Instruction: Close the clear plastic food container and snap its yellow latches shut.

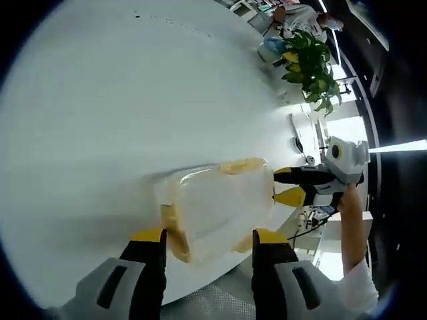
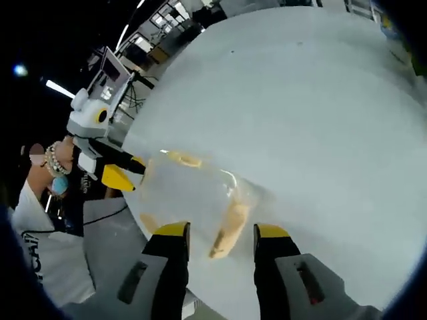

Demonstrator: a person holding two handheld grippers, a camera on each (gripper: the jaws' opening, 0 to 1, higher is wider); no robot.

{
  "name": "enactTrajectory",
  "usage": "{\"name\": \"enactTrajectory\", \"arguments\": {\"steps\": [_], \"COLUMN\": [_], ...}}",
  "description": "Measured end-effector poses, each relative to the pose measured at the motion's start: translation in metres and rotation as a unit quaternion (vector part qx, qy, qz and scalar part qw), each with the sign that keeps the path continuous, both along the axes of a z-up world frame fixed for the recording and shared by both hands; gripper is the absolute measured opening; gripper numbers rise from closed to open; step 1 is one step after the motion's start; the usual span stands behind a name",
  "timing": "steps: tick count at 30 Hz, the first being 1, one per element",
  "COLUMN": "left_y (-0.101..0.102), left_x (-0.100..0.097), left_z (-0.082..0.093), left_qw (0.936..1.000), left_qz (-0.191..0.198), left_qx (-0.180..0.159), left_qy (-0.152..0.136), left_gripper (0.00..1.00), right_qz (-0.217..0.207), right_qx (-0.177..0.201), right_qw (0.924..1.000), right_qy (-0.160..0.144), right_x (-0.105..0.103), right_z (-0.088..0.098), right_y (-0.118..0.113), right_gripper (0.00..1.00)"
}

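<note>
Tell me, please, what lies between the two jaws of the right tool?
In the right gripper view, a yellow latch on the near side of the clear plastic container lies between the open jaws of the right tool; the container rests on the white table.

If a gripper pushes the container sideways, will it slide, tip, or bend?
The container looks empty, so it is probably light and would likely slide on the smooth white table. It sits low and wide, so tipping seems unlikely. Its thin clear walls may flex a little under a jaw.

left gripper: black fingers, yellow tips, grey body | right gripper: same | white sleeve, beaded bracelets
</note>
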State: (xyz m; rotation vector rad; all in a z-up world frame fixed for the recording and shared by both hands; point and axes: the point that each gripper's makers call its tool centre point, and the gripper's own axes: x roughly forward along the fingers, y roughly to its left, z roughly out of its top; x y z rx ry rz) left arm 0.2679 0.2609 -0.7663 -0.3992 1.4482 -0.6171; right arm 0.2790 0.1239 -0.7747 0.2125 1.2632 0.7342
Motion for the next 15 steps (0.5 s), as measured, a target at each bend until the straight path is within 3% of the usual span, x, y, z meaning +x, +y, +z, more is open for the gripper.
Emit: {"name": "enactTrajectory", "arguments": {"steps": [6, 15], "left_y": [0.0024, 0.0076], "left_x": [0.0032, 0.0075], "left_z": [-0.005, -0.0112], "left_qw": [0.9999, 0.9996], "left_qz": [-0.002, -0.004], "left_qx": [0.01, 0.027], "left_qy": [0.005, 0.013], "left_gripper": [0.45, 0.39], "right_qz": [-0.011, -0.017], "right_qx": [0.008, 0.005], "right_qw": [0.9997, 0.9992], "right_qy": [0.022, 0.035], "right_x": [0.0002, 0.0016], "right_z": [-0.0047, -0.0049], "right_y": [0.0051, 0.004], "right_gripper": [0.27, 0.26]}}
